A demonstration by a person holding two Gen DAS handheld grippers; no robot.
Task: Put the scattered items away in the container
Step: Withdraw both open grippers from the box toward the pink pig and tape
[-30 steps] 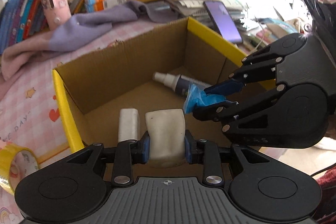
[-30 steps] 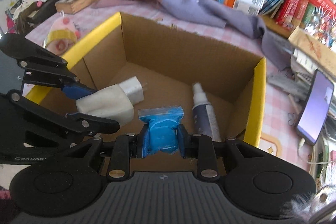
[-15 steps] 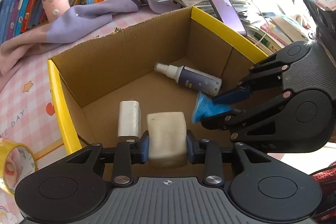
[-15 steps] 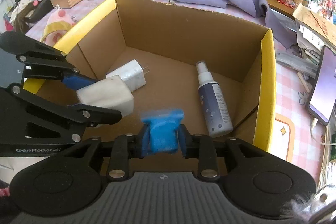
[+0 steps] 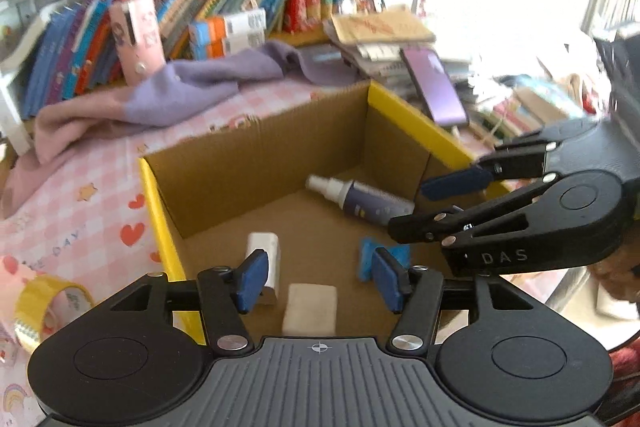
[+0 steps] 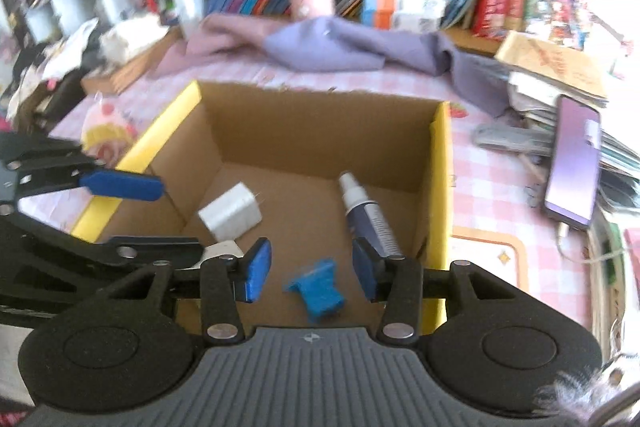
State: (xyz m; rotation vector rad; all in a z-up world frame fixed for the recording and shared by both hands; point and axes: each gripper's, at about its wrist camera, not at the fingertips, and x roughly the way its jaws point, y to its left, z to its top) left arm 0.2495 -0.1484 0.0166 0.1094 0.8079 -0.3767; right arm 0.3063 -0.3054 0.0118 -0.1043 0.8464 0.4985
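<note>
A yellow-rimmed cardboard box [image 5: 152, 195] [image 6: 440, 163] sits on the pink checked cloth. On its floor lie a white charger [image 5: 264, 251] [image 6: 230, 213], a cream sponge block [image 5: 310, 309], a small blue bag [image 5: 366, 259] [image 6: 320, 293] and a spray bottle [image 5: 360, 197] [image 6: 366, 213]. My left gripper [image 5: 318, 281] hovers above the sponge, jaws opening, pads clear of it. Over the blue bag my right gripper [image 6: 310, 273] [image 5: 436, 203] hangs with jaws opening, nothing pressed between its pads.
A yellow tape roll [image 5: 44, 307] lies left of the box. A purple cloth [image 5: 192, 87] and a pink case [image 5: 138, 39] sit behind it before rows of books. A phone [image 6: 572, 163] rests on stacked papers at the right. A pink-yellow soft toy [image 6: 106, 129] lies at the left.
Both grippers have let go and risen: the sponge dropped from the left jaws and the blue bag from the right jaws onto the box floor. Both pairs of jaws have widened.
</note>
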